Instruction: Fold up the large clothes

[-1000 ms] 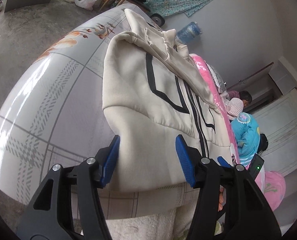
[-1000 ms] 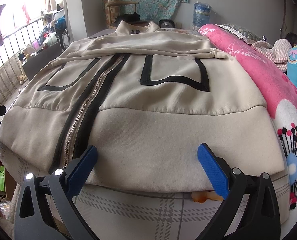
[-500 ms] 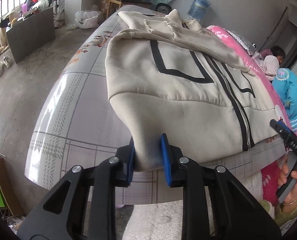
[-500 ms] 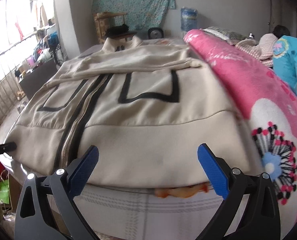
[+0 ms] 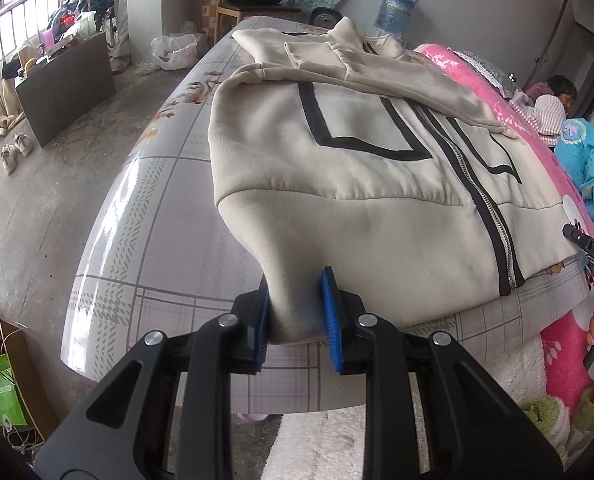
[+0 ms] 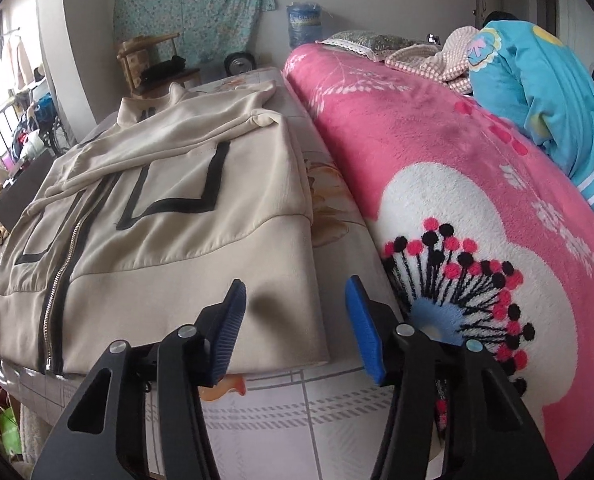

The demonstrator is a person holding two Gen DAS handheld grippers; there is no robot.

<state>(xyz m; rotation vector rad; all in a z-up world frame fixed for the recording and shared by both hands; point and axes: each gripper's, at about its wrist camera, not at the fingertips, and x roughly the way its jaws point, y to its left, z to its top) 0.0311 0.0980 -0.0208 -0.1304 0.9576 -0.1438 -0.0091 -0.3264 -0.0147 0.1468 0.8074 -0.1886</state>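
Note:
A beige zip jacket [image 5: 369, 168] with black trim lies face up on the bed, sleeves folded across the chest; it also shows in the right wrist view [image 6: 169, 232]. My left gripper [image 5: 295, 320] is shut on the jacket's near left hem corner, bunching the cloth between the blue pads. My right gripper [image 6: 293, 320] is open, its jaws partly narrowed, straddling the jacket's near right hem corner without pinching it. The right gripper's body shows at the right edge of the left wrist view [image 5: 589, 246].
The bed's grey plaid sheet [image 5: 145, 216] drops to a concrete floor on the left. A thick pink blanket [image 6: 457, 184] lies right beside the jacket, with a person in blue [image 6: 545, 80] on it. A water jug [image 5: 395, 8] and chair stand at the far end.
My left gripper closed on the left hem corner and has pulled it slightly up. My right gripper moved right to the right hem corner and its jaws narrowed.

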